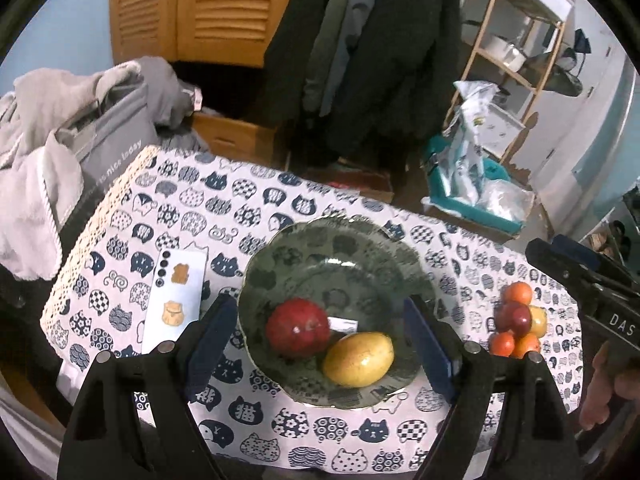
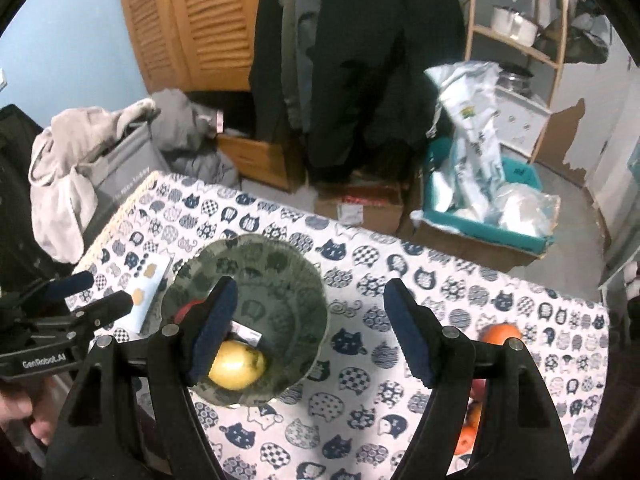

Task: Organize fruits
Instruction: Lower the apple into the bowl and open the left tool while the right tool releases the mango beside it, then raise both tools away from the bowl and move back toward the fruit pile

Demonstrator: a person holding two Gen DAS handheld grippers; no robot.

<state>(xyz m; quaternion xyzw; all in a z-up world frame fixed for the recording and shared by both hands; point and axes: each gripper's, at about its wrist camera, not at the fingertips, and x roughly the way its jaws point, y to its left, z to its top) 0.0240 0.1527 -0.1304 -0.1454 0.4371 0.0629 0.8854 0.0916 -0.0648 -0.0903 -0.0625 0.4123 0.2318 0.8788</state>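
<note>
A green glass bowl [image 1: 340, 248] on the cat-print tablecloth holds a red apple [image 1: 298, 326] and a yellow fruit [image 1: 358, 359]. My left gripper [image 1: 320, 344] is open and empty, its fingers on either side of the bowl. A pile of small orange and red fruits [image 1: 518, 322] lies on the cloth to the right. In the right wrist view the bowl [image 2: 280, 280] and the yellow fruit [image 2: 238, 364] sit left of centre. My right gripper [image 2: 310, 332] is open and empty above the cloth. Orange fruits [image 2: 500, 334] lie at the right, partly hidden behind the right finger.
A white card with stickers [image 1: 176, 300] lies left of the bowl. A grey bag with cloths [image 1: 80, 140] stands at the table's far left edge. A teal box [image 2: 488, 216] and cardboard boxes sit on the floor beyond the table. The other gripper [image 1: 592, 292] shows at the right.
</note>
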